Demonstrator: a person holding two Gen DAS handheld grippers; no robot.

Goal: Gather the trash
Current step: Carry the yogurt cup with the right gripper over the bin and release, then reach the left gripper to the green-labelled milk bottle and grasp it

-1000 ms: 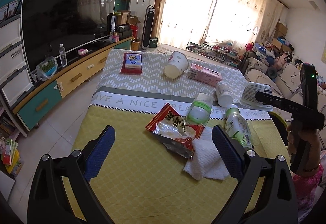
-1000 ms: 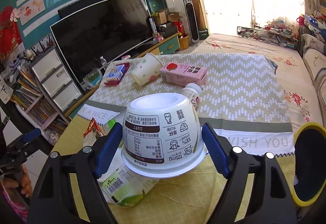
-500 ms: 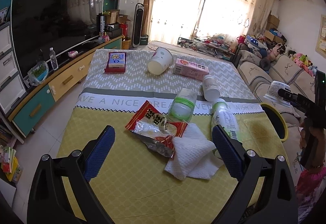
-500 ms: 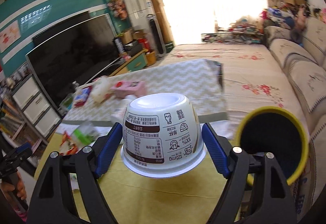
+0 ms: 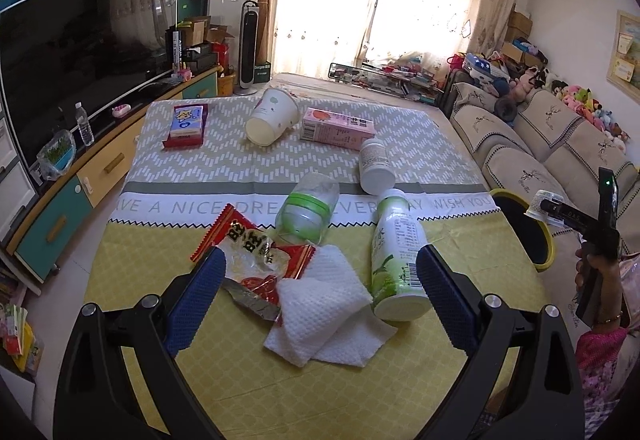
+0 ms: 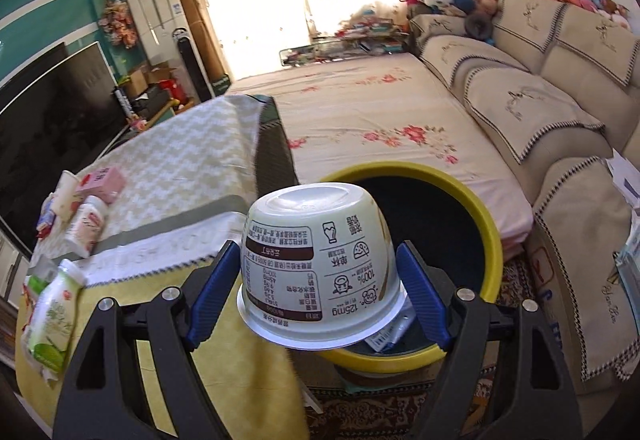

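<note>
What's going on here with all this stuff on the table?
A person is clearing trash off a table using a hand-held gripper in each hand. The right hand-held gripper is clamped on an upside-down white yogurt cup, held by the yellow-rimmed bin beside the table, not yet dropped. The left hand-held gripper is open and empty above a red snack wrapper, a white tissue and a green-labelled bottle.

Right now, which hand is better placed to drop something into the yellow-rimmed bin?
Right. The right gripper holds the upside-down yogurt cup at the yellow-rimmed bin. The left gripper hangs open and empty over the table.
</note>
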